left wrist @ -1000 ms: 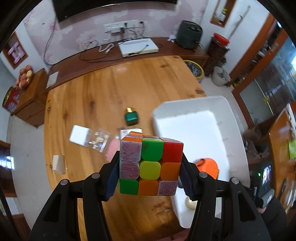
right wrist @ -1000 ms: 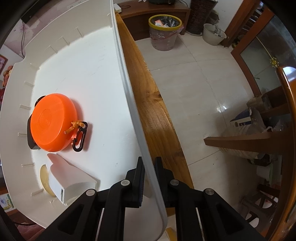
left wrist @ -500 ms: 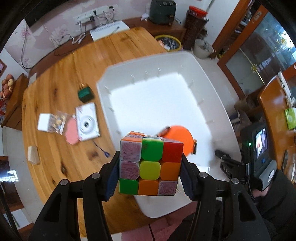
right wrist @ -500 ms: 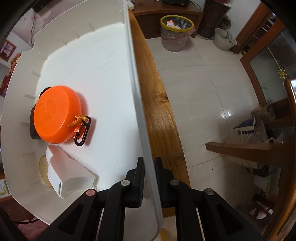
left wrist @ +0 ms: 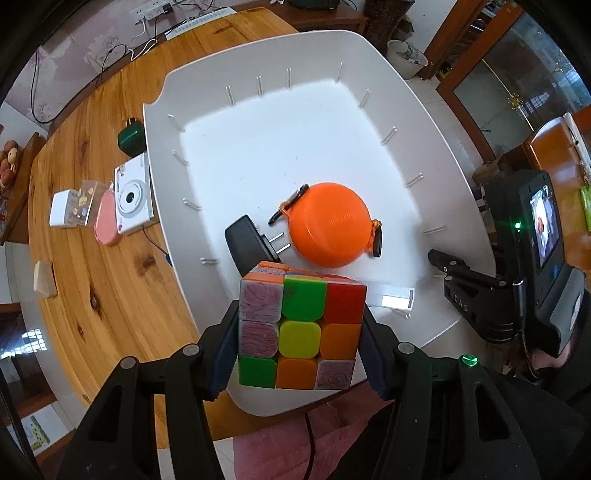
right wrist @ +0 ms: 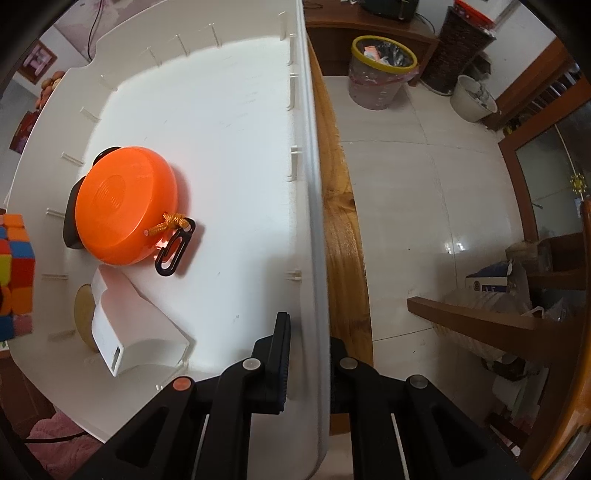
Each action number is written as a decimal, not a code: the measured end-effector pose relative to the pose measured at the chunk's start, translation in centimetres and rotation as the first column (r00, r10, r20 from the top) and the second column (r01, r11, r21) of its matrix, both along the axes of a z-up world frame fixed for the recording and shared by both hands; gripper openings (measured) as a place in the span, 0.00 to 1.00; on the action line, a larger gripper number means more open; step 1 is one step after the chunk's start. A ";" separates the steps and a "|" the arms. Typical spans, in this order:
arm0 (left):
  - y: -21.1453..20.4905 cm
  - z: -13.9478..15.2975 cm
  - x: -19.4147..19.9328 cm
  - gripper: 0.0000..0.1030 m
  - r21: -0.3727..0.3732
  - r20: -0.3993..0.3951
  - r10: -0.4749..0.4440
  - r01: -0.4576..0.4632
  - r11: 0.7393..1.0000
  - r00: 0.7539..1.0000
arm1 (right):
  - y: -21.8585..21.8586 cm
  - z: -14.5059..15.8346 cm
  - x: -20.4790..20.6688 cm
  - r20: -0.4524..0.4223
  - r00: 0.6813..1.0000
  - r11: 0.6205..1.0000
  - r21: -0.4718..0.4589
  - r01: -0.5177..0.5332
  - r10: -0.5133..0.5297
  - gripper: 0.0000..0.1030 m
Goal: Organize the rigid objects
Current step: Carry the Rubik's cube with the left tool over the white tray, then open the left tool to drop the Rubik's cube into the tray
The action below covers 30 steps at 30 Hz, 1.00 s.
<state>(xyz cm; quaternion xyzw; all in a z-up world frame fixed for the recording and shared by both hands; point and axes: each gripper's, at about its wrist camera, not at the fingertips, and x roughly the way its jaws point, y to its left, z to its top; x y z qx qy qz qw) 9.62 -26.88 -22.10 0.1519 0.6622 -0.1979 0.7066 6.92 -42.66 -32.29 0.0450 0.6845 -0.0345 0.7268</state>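
Wooden table (left wrist: 110, 295) under us, white bin (left wrist: 424, 122) on its near corner. Our left gripper (left wrist: 299, 328) clamps the puzzle cube (left wrist: 299, 328) above the bin's near wall; our right gripper (right wrist: 308, 369) pinches the bin's rim, steadying it. Step: dropping the cube in. Next we need a bare patch of floor, since the orange case (left wrist: 328, 225), black charger (left wrist: 247, 247) and white box (right wrist: 136, 332) crowd the near end. Camera (left wrist: 133, 199) and green block (left wrist: 131, 136) wait outside.

Yellow-rimmed bin (right wrist: 382, 70) (floor-standing), power strip (left wrist: 155, 13)
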 end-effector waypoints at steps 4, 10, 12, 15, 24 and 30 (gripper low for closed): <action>0.0 0.1 -0.1 0.60 -0.005 0.005 0.015 -0.015 1.000 1.000 | 0.2 0.0 0.4 -0.018 0.999 1.000 -0.011 -0.029 0.029 0.11; 0.3 0.2 0.1 0.60 -0.010 0.012 0.032 -0.032 0.999 0.999 | 0.8 0.0 1.2 -0.037 0.998 0.998 -0.026 -0.054 0.053 0.11; 0.4 0.3 0.1 0.60 -0.007 0.019 0.027 -0.027 1.000 0.999 | 0.8 0.0 1.4 -0.041 0.998 0.998 -0.026 -0.054 0.052 0.11; 0.6 0.9 0.0 0.61 -0.010 0.049 0.020 -0.020 1.000 0.999 | 0.7 0.0 1.6 -0.045 0.998 0.999 -0.022 -0.048 0.047 0.11; 2.4 2.1 0.7 0.69 -0.054 0.101 0.054 -0.049 0.997 0.993 | 0.1 -0.2 1.8 -0.058 0.998 1.000 -0.002 -0.027 0.027 0.11; 4.2 2.5 1.7 0.69 -0.073 0.120 0.098 -0.090 0.993 0.988 | -0.2 -0.3 2.1 -0.064 0.998 1.000 0.000 -0.015 0.015 0.11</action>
